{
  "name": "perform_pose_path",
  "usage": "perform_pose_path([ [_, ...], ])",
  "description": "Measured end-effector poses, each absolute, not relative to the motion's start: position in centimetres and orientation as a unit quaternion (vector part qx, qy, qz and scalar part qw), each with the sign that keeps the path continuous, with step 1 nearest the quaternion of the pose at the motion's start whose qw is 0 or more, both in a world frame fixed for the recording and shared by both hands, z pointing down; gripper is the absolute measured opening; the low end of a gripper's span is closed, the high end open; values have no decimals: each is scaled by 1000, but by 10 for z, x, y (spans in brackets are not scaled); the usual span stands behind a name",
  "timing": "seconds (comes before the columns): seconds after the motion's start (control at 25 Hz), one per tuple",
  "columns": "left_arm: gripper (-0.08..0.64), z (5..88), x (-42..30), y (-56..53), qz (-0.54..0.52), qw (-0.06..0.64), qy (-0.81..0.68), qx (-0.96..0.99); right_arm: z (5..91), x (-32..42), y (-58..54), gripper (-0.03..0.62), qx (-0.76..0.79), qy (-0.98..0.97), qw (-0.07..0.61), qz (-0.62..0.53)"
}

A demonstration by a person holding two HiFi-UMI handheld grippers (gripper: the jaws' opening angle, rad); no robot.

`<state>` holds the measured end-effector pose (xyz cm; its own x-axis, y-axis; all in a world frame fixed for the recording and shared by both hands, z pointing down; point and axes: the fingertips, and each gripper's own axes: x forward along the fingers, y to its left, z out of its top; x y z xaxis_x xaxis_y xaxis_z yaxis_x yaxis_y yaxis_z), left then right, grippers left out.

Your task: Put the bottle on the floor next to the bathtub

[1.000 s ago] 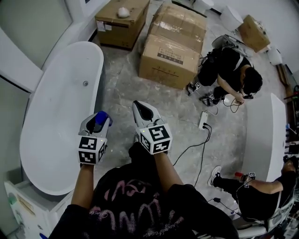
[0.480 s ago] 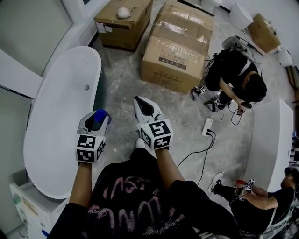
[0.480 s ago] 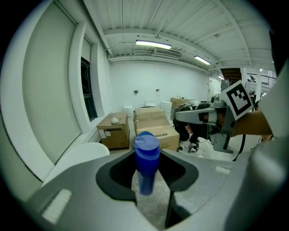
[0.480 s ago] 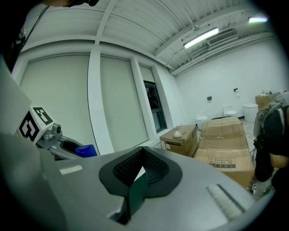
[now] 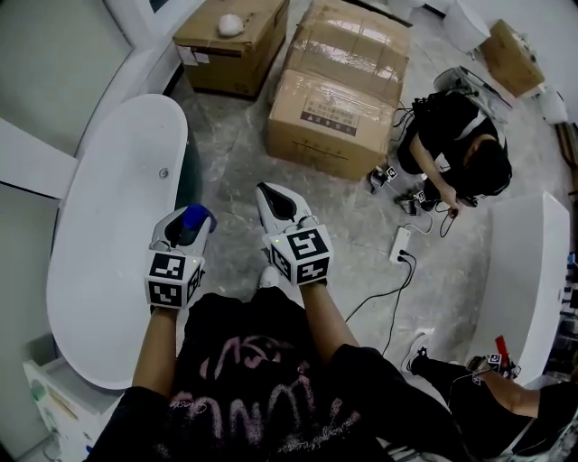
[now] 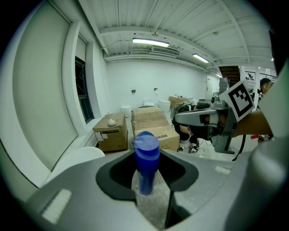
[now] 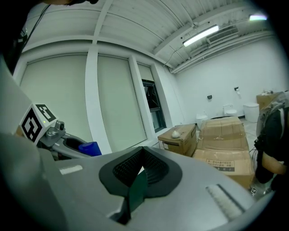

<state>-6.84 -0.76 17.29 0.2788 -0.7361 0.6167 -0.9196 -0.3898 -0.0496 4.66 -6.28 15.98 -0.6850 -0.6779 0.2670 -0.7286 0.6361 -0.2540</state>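
Left gripper view: left tool [image 6: 149,187] clamps a smooth blue cylindrical bottle [image 6: 146,155]; right tool [image 7: 139,180] has jaws pressed together.

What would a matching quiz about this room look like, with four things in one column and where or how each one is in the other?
Things:
1. blue bottle
2. right gripper
3. bathtub
4. white lump

Places or states:
A. shut, with nothing between its jaws
B. lying on top of a cardboard box
C. clamped in the left gripper
D. standing on the floor at the person's left

Pairs: 1-C, 2-A, 3-D, 4-B.
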Motion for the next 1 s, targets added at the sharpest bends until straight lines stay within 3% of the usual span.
perform_pose_path([
  [1.0, 153, 208, -115, -27, 283, 200, -487, 801, 195, -2, -67, 14, 425, -876, 113, 201],
])
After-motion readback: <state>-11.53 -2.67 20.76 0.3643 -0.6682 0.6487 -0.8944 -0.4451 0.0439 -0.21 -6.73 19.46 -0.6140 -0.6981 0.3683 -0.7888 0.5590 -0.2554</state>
